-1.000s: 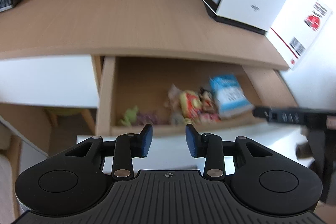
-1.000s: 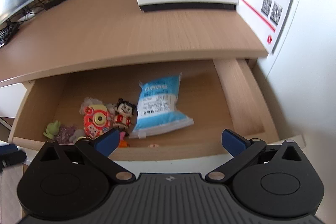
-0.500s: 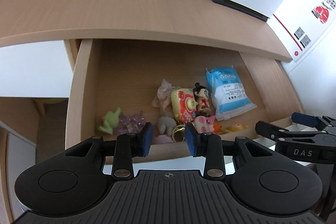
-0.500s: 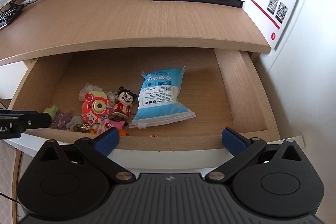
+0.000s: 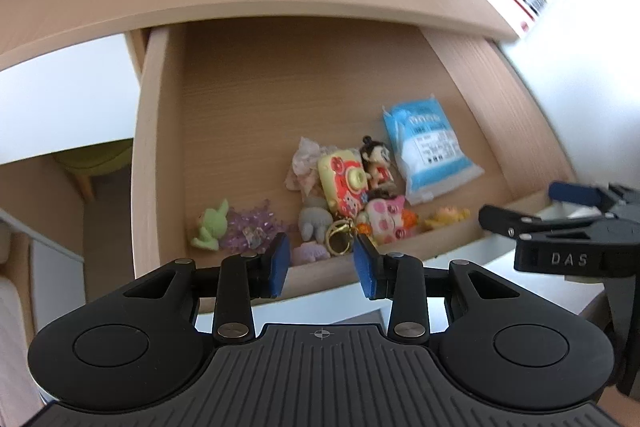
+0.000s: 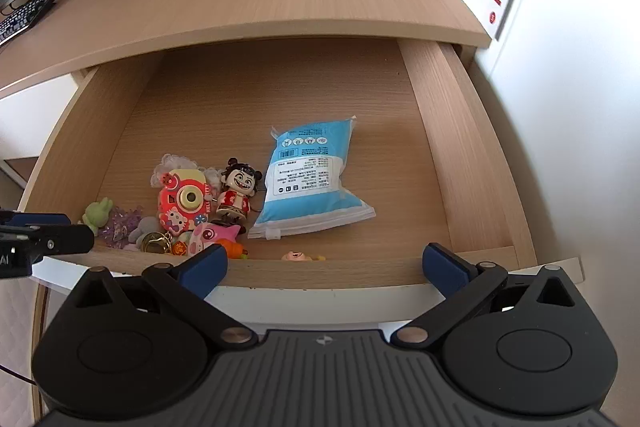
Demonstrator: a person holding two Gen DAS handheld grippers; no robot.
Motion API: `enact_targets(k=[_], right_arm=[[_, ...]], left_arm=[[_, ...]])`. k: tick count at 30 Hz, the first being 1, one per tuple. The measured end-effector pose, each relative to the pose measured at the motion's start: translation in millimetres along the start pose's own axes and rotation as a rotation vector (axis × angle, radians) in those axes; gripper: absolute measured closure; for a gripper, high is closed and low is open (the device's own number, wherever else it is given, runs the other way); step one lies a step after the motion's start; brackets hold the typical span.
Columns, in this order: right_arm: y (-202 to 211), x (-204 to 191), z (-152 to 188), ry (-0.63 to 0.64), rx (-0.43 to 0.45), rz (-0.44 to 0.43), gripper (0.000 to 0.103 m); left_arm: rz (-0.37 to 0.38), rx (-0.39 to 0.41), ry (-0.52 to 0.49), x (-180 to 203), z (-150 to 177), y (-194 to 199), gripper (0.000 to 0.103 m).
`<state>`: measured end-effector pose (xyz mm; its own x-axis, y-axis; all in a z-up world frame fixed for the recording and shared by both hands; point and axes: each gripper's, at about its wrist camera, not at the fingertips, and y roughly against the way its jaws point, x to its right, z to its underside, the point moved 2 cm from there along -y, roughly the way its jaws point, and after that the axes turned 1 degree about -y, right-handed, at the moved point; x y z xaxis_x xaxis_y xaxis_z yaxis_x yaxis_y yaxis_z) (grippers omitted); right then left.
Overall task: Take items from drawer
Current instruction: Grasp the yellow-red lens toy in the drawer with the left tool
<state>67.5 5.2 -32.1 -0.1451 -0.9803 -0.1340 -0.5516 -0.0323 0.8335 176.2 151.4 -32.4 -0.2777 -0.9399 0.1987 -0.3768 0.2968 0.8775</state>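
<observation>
Toys lie beyond open left gripper.

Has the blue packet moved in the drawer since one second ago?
No. The blue packet lies beside the doll as before; only the cameras shifted.

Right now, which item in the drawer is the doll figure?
In the open drawer, find the blue packet. The doll figure stands just left of it, beside the red toy camera: black hair buns, wide grin, red outfit.
</observation>
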Motion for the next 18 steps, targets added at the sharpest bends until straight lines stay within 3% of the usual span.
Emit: enact_targets(k=[6, 11, 14, 18], right_arm=[[12, 2, 21, 0.005, 0.005, -0.001, 0.000], [13, 5, 19, 0.016, -0.038, -0.010, 0.000], [16, 4, 17, -0.005, -0.045, -0.021, 0.000], [39, -3, 8, 0.013, 0.050, 0.044, 0.000]], left_arm=[[0.056, -0.060, -0.014, -5, 12, 9, 0.066], [0.087, -0.026, 0.009, -18, 3, 15, 0.066], [0.157, -0.025, 0.015, -20, -14, 9, 0.066], [0.156, -0.109, 0.010, -14, -34, -20, 0.066]])
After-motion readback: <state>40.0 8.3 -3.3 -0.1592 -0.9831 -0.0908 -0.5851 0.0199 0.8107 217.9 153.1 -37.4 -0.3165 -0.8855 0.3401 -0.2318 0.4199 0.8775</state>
